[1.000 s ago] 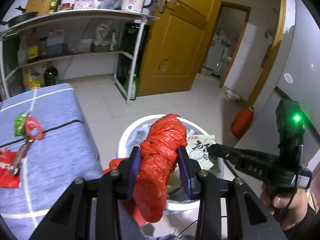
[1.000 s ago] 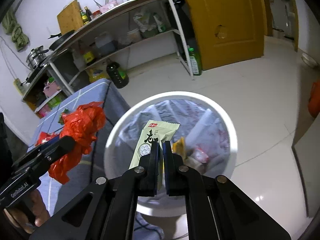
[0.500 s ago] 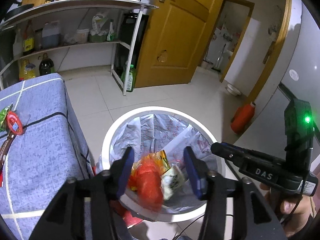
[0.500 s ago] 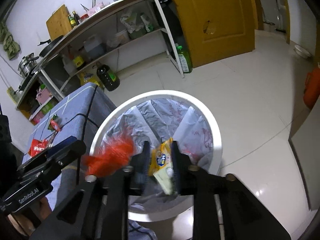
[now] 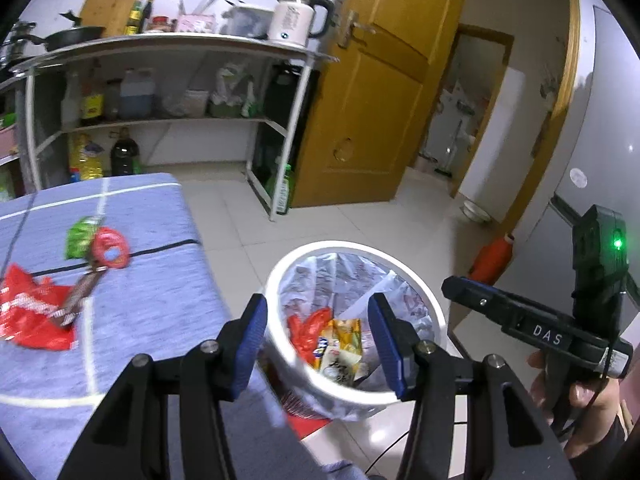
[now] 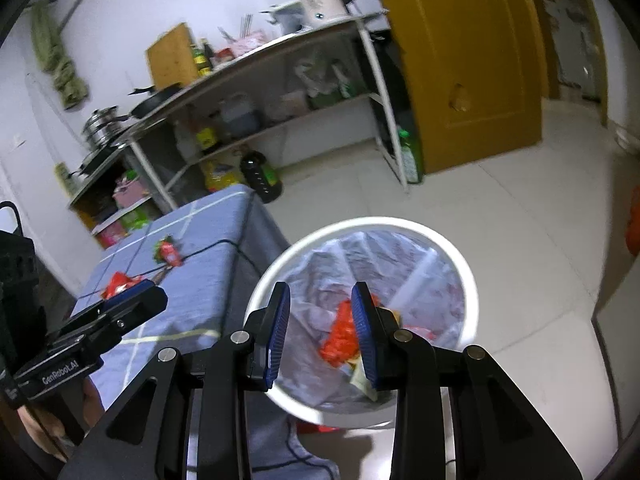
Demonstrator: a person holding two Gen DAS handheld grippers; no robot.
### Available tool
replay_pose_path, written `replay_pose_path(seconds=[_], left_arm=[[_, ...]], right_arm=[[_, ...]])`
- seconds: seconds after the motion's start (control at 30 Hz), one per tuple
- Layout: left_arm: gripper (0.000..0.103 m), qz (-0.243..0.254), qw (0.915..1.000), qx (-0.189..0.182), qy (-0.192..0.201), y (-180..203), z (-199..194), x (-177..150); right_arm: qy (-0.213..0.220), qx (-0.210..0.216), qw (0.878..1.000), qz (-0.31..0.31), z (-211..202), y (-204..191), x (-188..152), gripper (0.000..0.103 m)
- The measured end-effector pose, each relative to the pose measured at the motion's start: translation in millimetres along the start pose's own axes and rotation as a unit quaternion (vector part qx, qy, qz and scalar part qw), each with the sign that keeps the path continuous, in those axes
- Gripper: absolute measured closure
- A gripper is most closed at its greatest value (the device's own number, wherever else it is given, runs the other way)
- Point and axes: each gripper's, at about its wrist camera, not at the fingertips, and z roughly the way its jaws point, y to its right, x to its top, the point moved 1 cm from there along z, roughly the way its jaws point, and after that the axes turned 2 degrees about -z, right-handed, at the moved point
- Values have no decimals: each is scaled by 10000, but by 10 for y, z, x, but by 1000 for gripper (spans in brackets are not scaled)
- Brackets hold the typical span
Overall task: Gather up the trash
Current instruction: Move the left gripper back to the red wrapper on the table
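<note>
Lettering "DAS" marks right claw (image 5: 460, 286), "GenRobot.AI" left claw (image 5: 318, 334); both spread, empty.

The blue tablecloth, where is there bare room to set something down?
The blue tablecloth is bare along its edge nearest the trash bin, right of the round red wrapper, and across the near strip by the left tool. The far left is crowded: green packet, red bag.

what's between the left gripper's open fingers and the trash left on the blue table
Bare blue tablecloth, seen in the left wrist view. The left gripper hangs open over the bin rim; the red wrapper and green packet lie farther left.
</note>
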Motion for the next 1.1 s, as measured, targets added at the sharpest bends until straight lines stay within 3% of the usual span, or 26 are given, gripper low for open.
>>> replay_pose_path(seconds=[0.47, 0.73, 0.8, 0.9, 1.1], left_arm=[[49, -406, 9963, 519, 554, -718, -983, -232], [49, -649, 9900, 1075, 649, -1317, -1294, -382], [49, -725, 9877, 1217, 660, -1472, -1359, -397], [49, -780, 9850, 1375, 695, -1635, -1427, -406], [49, -807, 9803, 1666, 695, -1926, -1443, -408]], right_arm=[[-99, 724, 9940, -809, -139, -1003, -198, 70], [-270, 1151, 9862, -1157, -49, -1546, -240, 70], [-341, 1234, 9848, -1178, 8, -1662, -244, 68], [-431, 1332, 9826, -1220, 90, -1836, -236, 57], [-559, 1394, 9779, -1455, 257, -2170, -234, 55]])
